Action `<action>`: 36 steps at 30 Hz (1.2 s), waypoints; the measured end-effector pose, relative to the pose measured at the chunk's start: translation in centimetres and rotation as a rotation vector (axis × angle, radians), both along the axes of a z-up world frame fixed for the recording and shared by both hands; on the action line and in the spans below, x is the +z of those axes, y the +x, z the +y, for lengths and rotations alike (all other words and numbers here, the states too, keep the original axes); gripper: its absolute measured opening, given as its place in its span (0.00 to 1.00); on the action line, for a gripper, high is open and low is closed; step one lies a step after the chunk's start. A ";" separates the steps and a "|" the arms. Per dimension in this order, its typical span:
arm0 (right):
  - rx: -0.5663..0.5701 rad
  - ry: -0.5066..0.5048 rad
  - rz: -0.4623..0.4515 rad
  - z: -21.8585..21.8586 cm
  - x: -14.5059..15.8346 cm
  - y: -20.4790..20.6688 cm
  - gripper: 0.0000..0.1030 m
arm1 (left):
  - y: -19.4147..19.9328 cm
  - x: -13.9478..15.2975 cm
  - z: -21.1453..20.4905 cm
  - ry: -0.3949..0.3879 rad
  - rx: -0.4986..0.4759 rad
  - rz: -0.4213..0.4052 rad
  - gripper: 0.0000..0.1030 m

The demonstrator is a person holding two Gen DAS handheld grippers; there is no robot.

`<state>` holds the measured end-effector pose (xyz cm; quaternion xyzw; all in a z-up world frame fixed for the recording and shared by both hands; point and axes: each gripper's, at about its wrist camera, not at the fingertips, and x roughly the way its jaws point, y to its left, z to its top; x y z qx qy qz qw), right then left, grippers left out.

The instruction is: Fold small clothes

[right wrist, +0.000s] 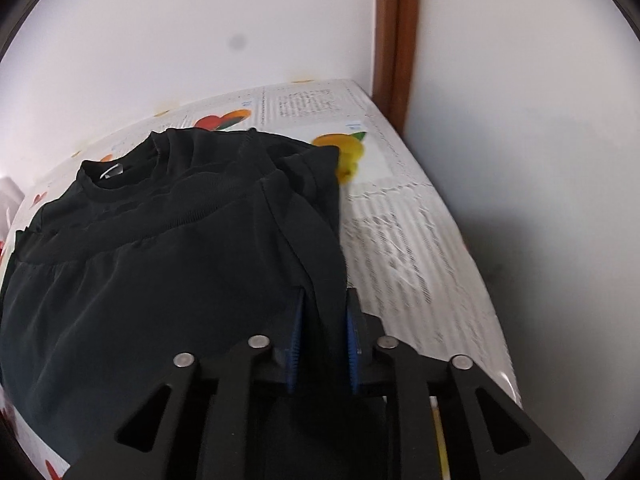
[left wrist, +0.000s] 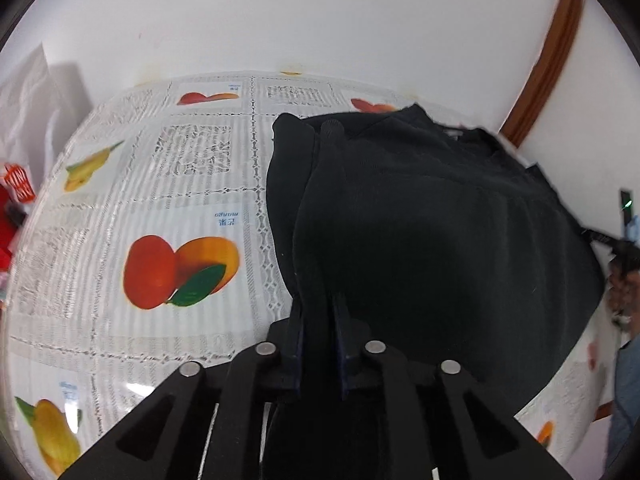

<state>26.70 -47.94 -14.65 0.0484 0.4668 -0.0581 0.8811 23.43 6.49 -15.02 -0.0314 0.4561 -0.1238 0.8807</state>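
Observation:
A small black garment (left wrist: pixel 432 232) lies on a table covered by a fruit-print cloth (left wrist: pixel 160 200). My left gripper (left wrist: pixel 318 304) is shut on the garment's left edge, with fabric draped over its fingers. In the right wrist view the same garment (right wrist: pixel 168 264) shows its round collar (right wrist: pixel 116 172) at the far side. My right gripper (right wrist: pixel 325 304) is shut on the garment's right edge, and a fold of cloth runs up between its blue pads (right wrist: pixel 294 340). Both fingertips are hidden under fabric.
A white wall runs behind the table. A brown wooden frame (right wrist: pixel 394 40) stands at the table's far right corner. Red and white packaging (left wrist: pixel 16 200) sits at the left table edge. The cloth's right edge (right wrist: pixel 472 280) drops off beside my right gripper.

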 end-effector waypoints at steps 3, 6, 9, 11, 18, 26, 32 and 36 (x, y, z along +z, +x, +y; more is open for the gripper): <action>-0.023 -0.121 -0.015 1.4 1.0 -2.4 0.22 | -1.5 -0.2 0.1 0.027 -0.012 0.005 0.27; -0.027 -0.197 -0.046 3.8 2.5 -4.8 0.23 | -3.5 0.1 0.7 0.043 -0.024 -0.010 0.35; 0.016 -0.164 -0.085 7.4 3.9 -6.5 0.35 | -5.8 0.5 1.9 0.037 -0.024 -0.017 0.40; 0.064 -0.110 -0.101 10.8 4.2 -7.1 0.42 | -7.4 0.6 2.8 0.043 -0.017 -0.017 0.40; 0.234 0.002 -0.124 24.2 3.0 -7.7 0.42 | -11.5 -0.1 7.1 0.142 0.103 -0.031 0.47; 0.434 -0.030 -0.102 36.5 1.2 -11.6 0.42 | -13.4 -0.9 12.2 0.193 0.262 -0.020 0.52; 0.605 -0.145 -0.141 41.3 1.2 -17.0 0.51 | -13.4 -1.1 14.0 0.191 0.289 -0.054 0.54; 0.654 -0.240 -0.150 43.7 0.3 -17.4 0.54 | -12.5 -1.4 14.7 0.189 0.326 -0.084 0.54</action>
